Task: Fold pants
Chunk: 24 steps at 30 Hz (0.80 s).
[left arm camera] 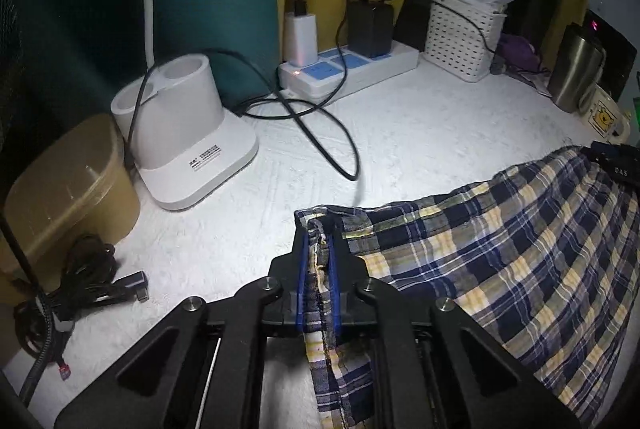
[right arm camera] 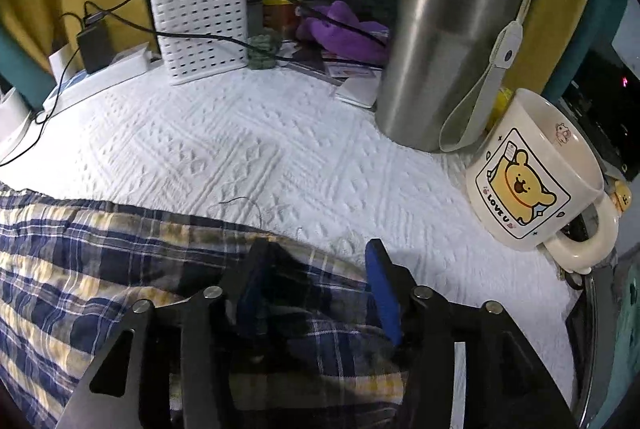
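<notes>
The plaid pants (left arm camera: 500,249), navy with yellow and white, lie spread on a white embossed cloth (left arm camera: 400,149). My left gripper (left arm camera: 319,233) is shut on the hem at their near left corner, the fabric pinched between its blue pads. In the right wrist view the pants (right arm camera: 80,249) cover the lower left. My right gripper (right arm camera: 318,257) stands open over their right edge. Cloth lies under and between its fingers, and the pads do not press on it. The right blue pad (right arm camera: 384,293) hangs over the white cloth (right arm camera: 240,149).
A steel tumbler (right arm camera: 448,41) and a bear mug (right arm camera: 532,169) stand close to the right gripper. At the back are a white basket (left arm camera: 460,37) and a power strip (left arm camera: 348,69) with chargers. Black cables (left arm camera: 320,117), a white stand (left arm camera: 188,133) and a tan container (left arm camera: 68,181) sit left.
</notes>
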Each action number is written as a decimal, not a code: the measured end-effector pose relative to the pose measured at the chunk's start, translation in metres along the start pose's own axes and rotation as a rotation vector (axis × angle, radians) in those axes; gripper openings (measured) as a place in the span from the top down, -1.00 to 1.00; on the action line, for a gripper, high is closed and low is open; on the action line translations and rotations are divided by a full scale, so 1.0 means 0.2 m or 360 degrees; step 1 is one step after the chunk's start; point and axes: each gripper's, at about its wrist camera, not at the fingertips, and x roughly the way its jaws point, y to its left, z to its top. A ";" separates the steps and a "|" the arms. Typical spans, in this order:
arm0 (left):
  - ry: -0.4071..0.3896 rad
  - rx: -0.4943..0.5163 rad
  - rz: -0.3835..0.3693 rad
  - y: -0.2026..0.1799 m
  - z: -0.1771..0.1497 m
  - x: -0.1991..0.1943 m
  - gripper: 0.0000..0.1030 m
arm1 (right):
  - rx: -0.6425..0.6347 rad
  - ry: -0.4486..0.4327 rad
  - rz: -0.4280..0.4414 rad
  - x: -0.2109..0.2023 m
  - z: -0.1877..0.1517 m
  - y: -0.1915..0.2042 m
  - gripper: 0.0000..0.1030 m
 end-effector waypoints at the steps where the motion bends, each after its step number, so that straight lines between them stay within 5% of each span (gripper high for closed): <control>1: 0.0014 -0.0004 0.0001 0.01 0.00 0.02 0.85 | 0.0006 0.0000 -0.0028 0.00 0.00 0.00 -0.20; 9: 0.0005 -0.0063 0.0053 0.03 0.00 0.02 0.72 | 0.0038 -0.0045 -0.0060 -0.08 -0.01 -0.01 -0.23; 15: -0.0133 -0.0076 0.0163 0.01 0.04 -0.18 0.22 | -0.0079 -0.0189 0.0022 -0.32 -0.06 0.10 -0.23; 24: -0.0064 -0.0001 -0.0147 -0.31 -0.10 -0.30 0.21 | -0.0236 -0.0114 0.0191 -0.41 -0.26 0.29 -0.23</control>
